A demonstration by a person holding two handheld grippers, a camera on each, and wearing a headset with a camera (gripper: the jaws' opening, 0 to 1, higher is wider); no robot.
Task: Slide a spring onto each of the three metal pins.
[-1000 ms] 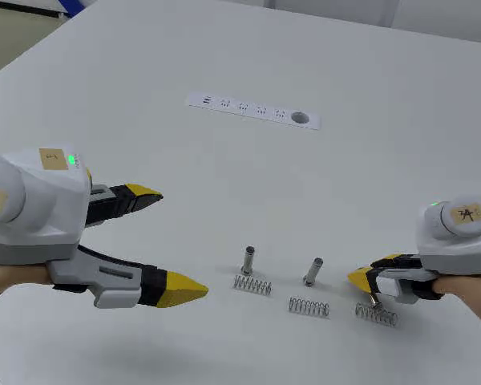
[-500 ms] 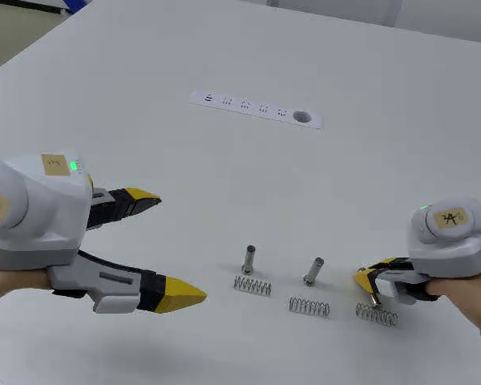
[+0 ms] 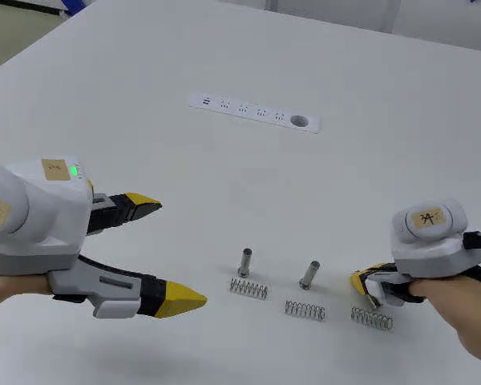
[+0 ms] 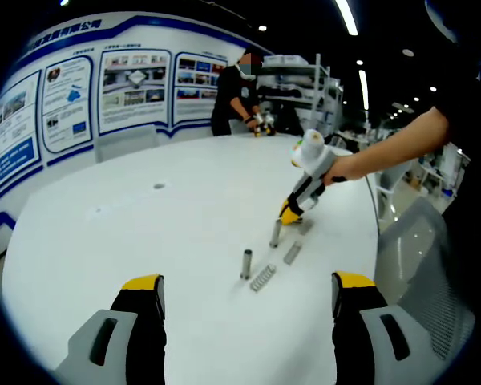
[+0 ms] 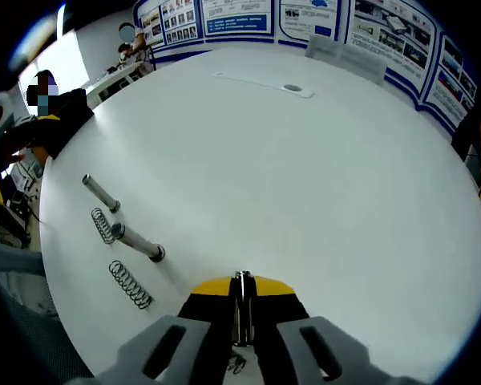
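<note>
Two metal pins (image 3: pixel 245 261) (image 3: pixel 309 273) stand upright on the white table (image 3: pixel 224 176). Three springs (image 3: pixel 249 288) (image 3: pixel 305 310) (image 3: pixel 372 318) lie in a row just in front of them. My right gripper (image 3: pixel 361 281) is shut on the third pin (image 5: pixel 240 309), low over the rightmost spring. My left gripper (image 3: pixel 164 250) hangs open to the left of the parts, with nothing between its jaws. In the left gripper view the pins (image 4: pixel 246 264) (image 4: pixel 276 233) and springs (image 4: pixel 262 277) (image 4: pixel 293 253) lie ahead, with the right gripper (image 4: pixel 293 210) beyond them.
A white socket strip (image 3: pixel 252 111) is set flat in the table farther back. In the left gripper view a person (image 4: pixel 236 88) stands at the far edge of the table, with shelving behind. Bare tabletop lies all round the parts.
My right gripper has shifted slightly left and down, still shut on the pin by the rightmost spring. The left gripper stays open in much the same place.
</note>
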